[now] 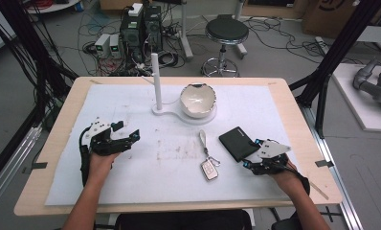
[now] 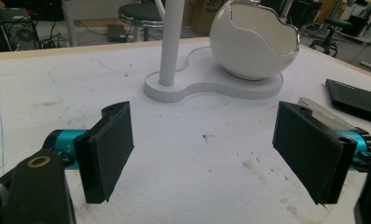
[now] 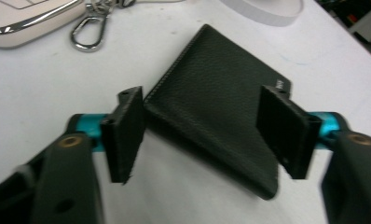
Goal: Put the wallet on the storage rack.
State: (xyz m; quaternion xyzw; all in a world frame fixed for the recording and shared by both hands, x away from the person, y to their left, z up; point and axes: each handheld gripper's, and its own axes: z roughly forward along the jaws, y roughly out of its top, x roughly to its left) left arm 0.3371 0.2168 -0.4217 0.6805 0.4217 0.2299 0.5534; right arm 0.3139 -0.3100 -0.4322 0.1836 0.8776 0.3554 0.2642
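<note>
My right gripper (image 3: 200,135) stands wide astride the black wallet (image 3: 216,112) near the table's right edge, ready to pinch; left gripper (image 2: 204,154) gapes empty.

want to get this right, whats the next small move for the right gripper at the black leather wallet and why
Probably ease the right gripper a little further over the black leather wallet, then close. Its jaws stand open on either side of the wallet's near corner, pads not pressing, and the wallet lies flat on the white mat.

Grey floor (image 1: 284,52) strewn with cables (image 1: 95,28) (a round stool (image 1: 226,31) behind)
</note>
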